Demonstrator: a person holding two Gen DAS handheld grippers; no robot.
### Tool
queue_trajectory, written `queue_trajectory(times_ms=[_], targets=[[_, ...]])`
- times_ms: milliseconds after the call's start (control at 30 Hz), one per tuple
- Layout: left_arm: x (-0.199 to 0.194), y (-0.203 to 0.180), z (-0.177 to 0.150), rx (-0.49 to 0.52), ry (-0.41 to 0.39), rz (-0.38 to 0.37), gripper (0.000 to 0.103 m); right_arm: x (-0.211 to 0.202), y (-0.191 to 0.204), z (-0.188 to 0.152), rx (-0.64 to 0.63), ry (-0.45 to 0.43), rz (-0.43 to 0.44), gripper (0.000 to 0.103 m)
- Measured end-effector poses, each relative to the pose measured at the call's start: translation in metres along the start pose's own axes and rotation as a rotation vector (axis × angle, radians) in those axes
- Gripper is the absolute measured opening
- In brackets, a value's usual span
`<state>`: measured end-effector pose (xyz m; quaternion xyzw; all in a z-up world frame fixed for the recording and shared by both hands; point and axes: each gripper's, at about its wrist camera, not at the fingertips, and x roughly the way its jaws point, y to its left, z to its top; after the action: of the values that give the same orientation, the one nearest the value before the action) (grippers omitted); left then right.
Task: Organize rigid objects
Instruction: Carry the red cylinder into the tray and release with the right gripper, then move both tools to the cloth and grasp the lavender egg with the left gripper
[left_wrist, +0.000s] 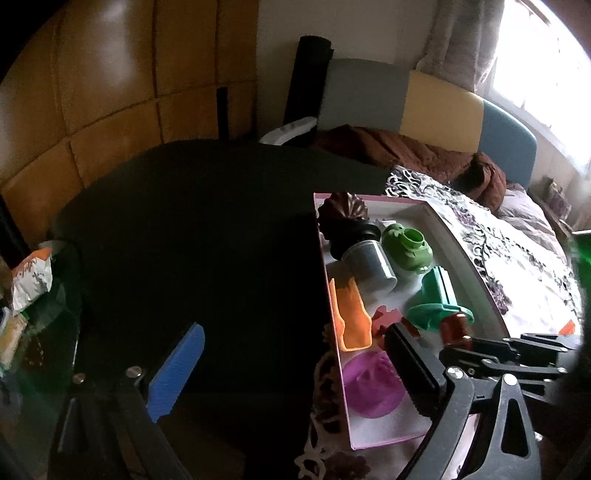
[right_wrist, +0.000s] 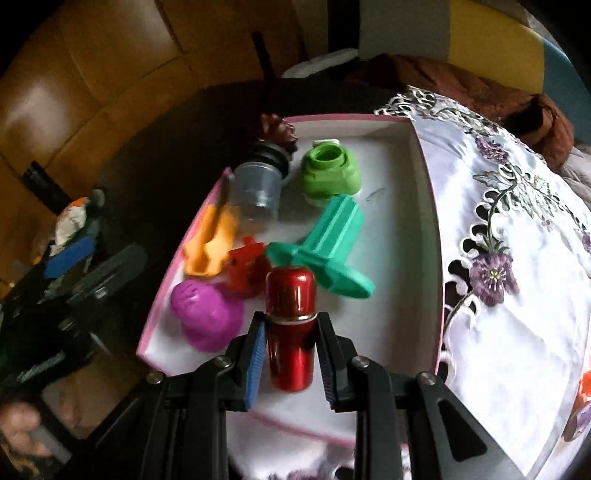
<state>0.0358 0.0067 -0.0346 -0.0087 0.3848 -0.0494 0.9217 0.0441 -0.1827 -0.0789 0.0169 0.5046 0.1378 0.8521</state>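
A: What is the right gripper (right_wrist: 290, 332) holding?

B: A shiny red bottle (right_wrist: 290, 328). The two blue pads squeeze it from both sides, so the jaws are narrow. It hangs over the near part of the pink-edged box (right_wrist: 424, 177).

A: What is in the box?

B: A purple cup (right_wrist: 207, 314), a small red piece (right_wrist: 247, 266), an orange scoop (right_wrist: 212, 240), a teal plastic part (right_wrist: 325, 243), a light green cap (right_wrist: 328, 173) and a grey cup (right_wrist: 258, 192). A dark brown flower-shaped thing (right_wrist: 279, 133) sits at the far corner.

A: And the left gripper (left_wrist: 291, 365)?

B: Its jaws are wide and hold nothing. One blue pad (left_wrist: 177, 373) is over the dark table (left_wrist: 203, 221); the other finger is over the box.

A: Where does the box sit?

B: Half on a white flowered cloth (right_wrist: 517, 295).
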Motion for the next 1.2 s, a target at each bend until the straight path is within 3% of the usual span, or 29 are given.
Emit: queue_trajectory(times_ms=[233, 400, 500, 767, 1200], targets=[[-0.006, -0.003, 0.003, 0.0, -0.017, 0.002, 0.102, -0.002, -0.009, -0.005, 0.007, -0.025, 0.016, 0.027], [-0.011, -0.004, 0.004, -0.003, -0.027, 0.01, 0.103, -0.023, -0.01, -0.009, 0.006, -0.103, 0.02, 0.028], [-0.013, -0.006, 0.005, 0.001, -0.026, 0.021, 0.103, -0.038, -0.01, -0.01, -0.004, -0.159, 0.0, 0.033], [-0.018, -0.021, 0.004, 0.046, -0.036, 0.028, 0.103, -0.064, -0.034, -0.013, 0.036, -0.233, -0.075, 0.034], [-0.022, -0.071, 0.008, 0.151, -0.011, -0.098, 0.103, -0.099, -0.111, -0.035, 0.158, -0.262, -0.201, 0.035]])
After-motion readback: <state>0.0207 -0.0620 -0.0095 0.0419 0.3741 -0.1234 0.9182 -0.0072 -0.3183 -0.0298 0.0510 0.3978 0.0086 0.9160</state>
